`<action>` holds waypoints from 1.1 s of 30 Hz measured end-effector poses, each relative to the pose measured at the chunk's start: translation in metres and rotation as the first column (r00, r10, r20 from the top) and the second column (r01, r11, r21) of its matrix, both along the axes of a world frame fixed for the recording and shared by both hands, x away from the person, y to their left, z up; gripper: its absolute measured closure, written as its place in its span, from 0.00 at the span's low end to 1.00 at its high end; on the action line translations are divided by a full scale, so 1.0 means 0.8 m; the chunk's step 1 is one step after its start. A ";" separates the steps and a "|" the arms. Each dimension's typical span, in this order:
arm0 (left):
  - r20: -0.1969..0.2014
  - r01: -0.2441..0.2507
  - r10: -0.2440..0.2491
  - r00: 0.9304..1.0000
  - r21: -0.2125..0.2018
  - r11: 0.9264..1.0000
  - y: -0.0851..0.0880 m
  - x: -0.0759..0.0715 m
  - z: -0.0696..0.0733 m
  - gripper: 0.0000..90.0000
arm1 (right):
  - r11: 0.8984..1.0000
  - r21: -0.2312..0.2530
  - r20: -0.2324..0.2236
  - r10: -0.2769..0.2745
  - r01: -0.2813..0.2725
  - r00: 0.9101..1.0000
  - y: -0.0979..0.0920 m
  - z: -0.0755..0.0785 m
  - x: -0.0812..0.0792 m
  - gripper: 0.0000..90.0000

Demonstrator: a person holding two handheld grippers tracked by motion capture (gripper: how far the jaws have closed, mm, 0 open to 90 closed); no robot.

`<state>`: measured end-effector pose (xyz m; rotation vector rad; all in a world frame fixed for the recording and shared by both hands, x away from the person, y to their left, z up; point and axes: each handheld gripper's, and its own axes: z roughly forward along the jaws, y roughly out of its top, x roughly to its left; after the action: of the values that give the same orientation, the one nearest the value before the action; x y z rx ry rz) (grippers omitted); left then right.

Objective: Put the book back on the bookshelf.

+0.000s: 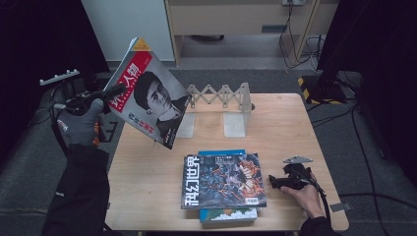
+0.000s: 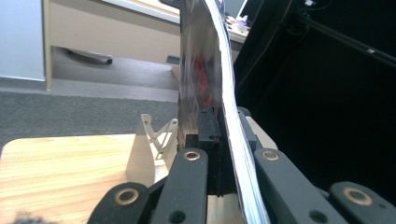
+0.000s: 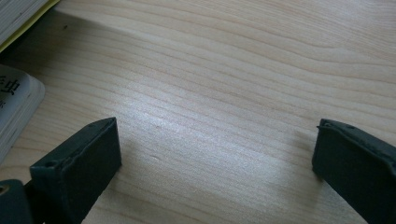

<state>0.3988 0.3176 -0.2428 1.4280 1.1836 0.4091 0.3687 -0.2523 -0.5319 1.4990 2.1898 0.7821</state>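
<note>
A magazine [image 1: 150, 98] with a red title block and a portrait on its cover hangs tilted in the air over the table's left edge. My left gripper [image 1: 115, 91], held in a grey-gloved hand, is shut on its left edge; in the left gripper view the magazine [image 2: 210, 79] stands edge-on between the black jaws. My right gripper [image 1: 275, 183] rests low on the table at the right, just beside a stack of magazines [image 1: 223, 182]. Its jaws stand wide open over bare wood [image 3: 215, 116], nothing between them.
A white folding book rack [image 1: 221, 105] stands at the back middle of the wooden table [image 1: 147, 182]. The stack's corner [image 3: 16, 112] lies left of my right jaws. Cabinets and cables sit beyond the table; dark curtains flank both sides.
</note>
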 end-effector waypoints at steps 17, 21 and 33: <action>-0.056 -0.049 0.053 0.997 0.064 0.997 -0.024 0.046 -0.023 0.96 | 0.999 0.036 0.089 -0.013 0.010 0.996 0.000 -0.009 -0.007 0.00; -0.063 -0.063 0.068 0.996 0.075 0.995 -0.028 0.053 -0.028 0.96 | 0.999 0.036 0.088 -0.013 0.010 0.996 0.000 -0.009 -0.007 0.00; -0.070 -0.098 0.108 0.992 0.132 0.986 -0.046 0.070 -0.038 0.96 | 0.999 0.036 0.088 -0.014 0.011 0.996 0.000 -0.009 -0.007 0.00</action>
<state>0.4551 0.2805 -0.2736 1.5086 1.3170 0.5136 0.3634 -0.2522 -0.5393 1.4648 2.1104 0.8705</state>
